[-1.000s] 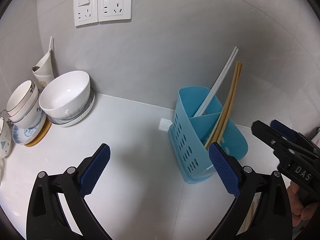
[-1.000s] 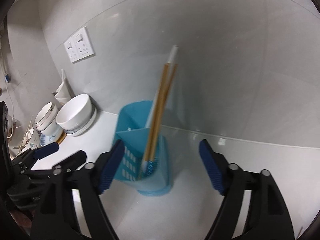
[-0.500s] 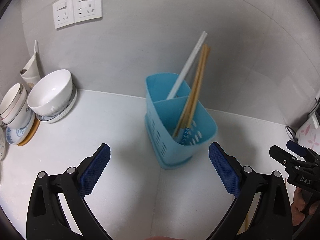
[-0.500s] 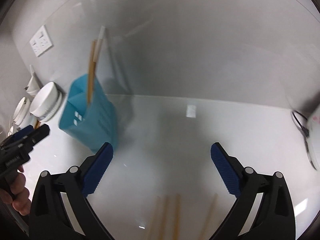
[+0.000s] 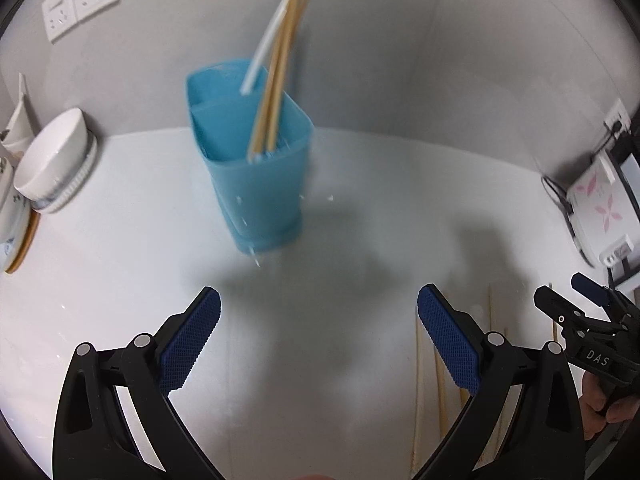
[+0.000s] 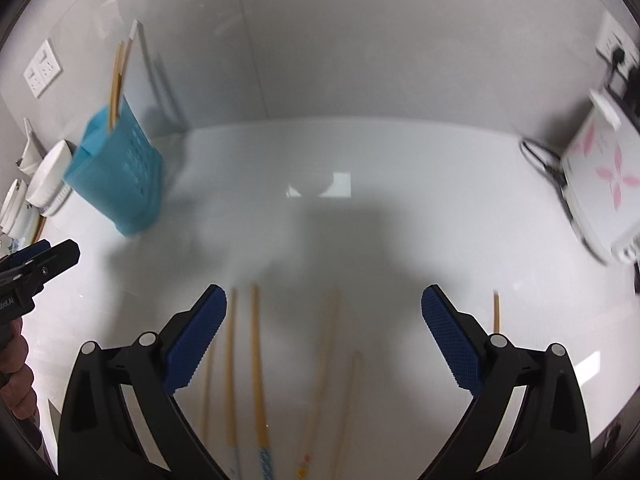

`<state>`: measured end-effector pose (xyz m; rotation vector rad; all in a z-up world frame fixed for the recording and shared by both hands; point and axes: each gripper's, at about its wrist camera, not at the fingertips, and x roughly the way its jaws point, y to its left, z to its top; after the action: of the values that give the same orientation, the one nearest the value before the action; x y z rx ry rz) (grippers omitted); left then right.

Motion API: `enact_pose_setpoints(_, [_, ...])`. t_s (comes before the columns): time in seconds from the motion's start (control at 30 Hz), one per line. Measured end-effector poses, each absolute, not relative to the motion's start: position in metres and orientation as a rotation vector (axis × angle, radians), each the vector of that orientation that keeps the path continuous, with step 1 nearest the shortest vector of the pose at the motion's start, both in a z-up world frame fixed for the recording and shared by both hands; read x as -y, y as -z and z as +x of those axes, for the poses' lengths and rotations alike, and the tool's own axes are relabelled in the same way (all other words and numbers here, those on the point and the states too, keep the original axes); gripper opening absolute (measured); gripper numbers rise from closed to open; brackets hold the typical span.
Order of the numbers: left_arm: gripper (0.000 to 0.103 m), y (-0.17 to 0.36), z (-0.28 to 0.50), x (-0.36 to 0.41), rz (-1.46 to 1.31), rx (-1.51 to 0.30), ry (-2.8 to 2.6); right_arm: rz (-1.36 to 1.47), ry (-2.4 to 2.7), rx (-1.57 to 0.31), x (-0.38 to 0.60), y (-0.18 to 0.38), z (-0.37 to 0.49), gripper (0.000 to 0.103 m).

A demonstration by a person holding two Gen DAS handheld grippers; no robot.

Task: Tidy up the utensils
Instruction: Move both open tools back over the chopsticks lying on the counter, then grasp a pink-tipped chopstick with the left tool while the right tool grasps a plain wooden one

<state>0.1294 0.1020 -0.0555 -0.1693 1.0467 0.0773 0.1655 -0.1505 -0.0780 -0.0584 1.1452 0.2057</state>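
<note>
Blurred, seemingly wooden chopsticks (image 6: 256, 364) flat on white counter (image 6: 360, 240) under empty, wide-open right gripper (image 6: 324, 340); left gripper (image 5: 319, 340) likewise spread.

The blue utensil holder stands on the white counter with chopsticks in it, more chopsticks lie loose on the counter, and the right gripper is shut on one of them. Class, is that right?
Not quite. The right wrist view shows the right gripper open and empty above the loose chopsticks. The rest holds.
</note>
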Motion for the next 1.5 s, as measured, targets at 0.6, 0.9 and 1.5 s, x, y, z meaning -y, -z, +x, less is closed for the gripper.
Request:
enact_pose_setpoints(0.6, [0.097, 0.14, 0.094, -0.03, -0.119, -1.304, 0.011, -0.085, -0.118, -1.408, 0.183, 0.148, 0.118, 0.079])
enact_pose_setpoints(0.9, [0.096, 0.157, 0.086, -0.014, -0.088, -1.368, 0.009, -0.117, -0.151, -1.491, 0.175, 0.161, 0.11, 0.06])
enact_pose_setpoints(1.5, [0.068, 0.175, 0.091, 0.013, -0.023, -1.472, -0.047, -0.137, -0.146, -1.548, 0.16, 0.169, 0.117, 0.033])
